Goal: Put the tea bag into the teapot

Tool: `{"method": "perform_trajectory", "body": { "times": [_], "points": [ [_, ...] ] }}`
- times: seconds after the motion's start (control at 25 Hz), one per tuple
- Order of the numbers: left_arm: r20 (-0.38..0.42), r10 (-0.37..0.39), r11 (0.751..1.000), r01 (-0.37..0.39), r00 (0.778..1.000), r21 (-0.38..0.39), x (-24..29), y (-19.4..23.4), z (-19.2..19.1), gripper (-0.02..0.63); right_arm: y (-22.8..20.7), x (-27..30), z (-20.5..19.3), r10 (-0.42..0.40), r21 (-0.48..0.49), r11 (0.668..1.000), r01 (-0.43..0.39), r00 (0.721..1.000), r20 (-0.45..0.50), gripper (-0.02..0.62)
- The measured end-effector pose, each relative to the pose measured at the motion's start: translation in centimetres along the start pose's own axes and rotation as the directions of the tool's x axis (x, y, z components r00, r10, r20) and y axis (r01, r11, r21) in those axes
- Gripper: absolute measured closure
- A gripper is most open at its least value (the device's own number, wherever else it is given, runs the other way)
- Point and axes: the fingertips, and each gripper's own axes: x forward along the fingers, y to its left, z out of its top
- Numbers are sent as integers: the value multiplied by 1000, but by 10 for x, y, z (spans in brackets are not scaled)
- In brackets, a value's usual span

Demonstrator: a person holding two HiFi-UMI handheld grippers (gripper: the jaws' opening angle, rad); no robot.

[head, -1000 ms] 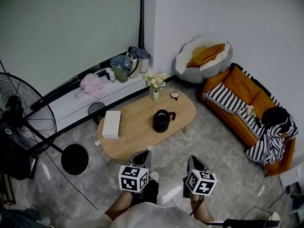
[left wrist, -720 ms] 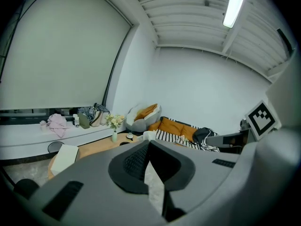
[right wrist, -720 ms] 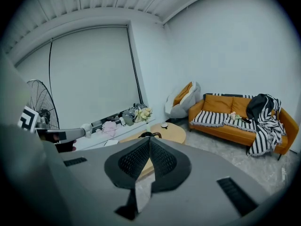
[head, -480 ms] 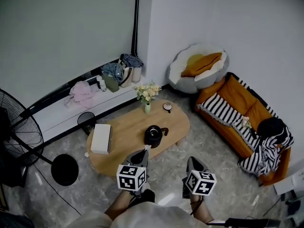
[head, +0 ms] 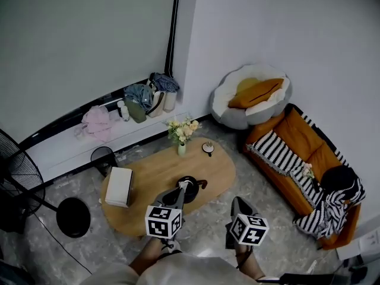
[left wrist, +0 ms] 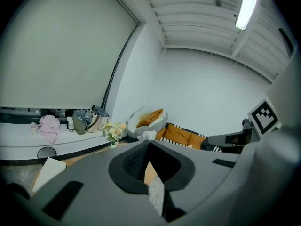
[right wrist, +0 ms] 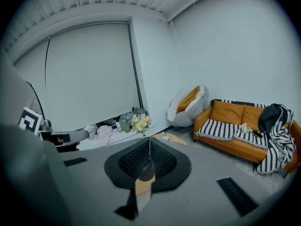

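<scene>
Since a second ago the head view has closed in on the table, so the teapot now sits right at the left claw's tips instead of well ahead of them, and the floor fan has slid mostly off the left edge. A pale, crinkled strip that I take for the tea bag (left wrist: 155,192) is pinched in the left gripper (left wrist: 149,145), whose jaws are pressed together on it. It stands edge-on with its long axis running along the jaws, and how much of it pokes past the tips is hard to tell. From the head view the teapot (head: 194,190) lies just beyond and below those tips, on the near side of the oval table (head: 142,202), its handle pointing right and its left part covered by the claw. The coming move therefore looks like a short push forward and down. The left claw is clearly the nearer one; the right gripper (right wrist: 149,142) hangs off to the right over the floor, jaws closed with nothing between them. Whether the teapot's lid is on or off cannot be made out, nor can anything inside it. Farther off, a small cup (head: 207,149) stands at the far end with unreadable contents. Beside it, to the left, is a vase (head: 181,150) of flowers, and a white box (head: 119,187) lies at the table's left end.
</scene>
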Motion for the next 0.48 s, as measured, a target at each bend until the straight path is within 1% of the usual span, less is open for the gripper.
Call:
{"method": "perform_trajectory", "body": {
  "times": [0.32,0.48],
  "points": [
    [-5,66,997,-66,998,-49,35,40,12,589,15,64,29,72,-51,996,-74,997,-32,561],
    [-15,84,995,-85,996,-52,46,55,19,589,26,88,32,99,-69,992,-104,993,-72,561]
  ]
}}
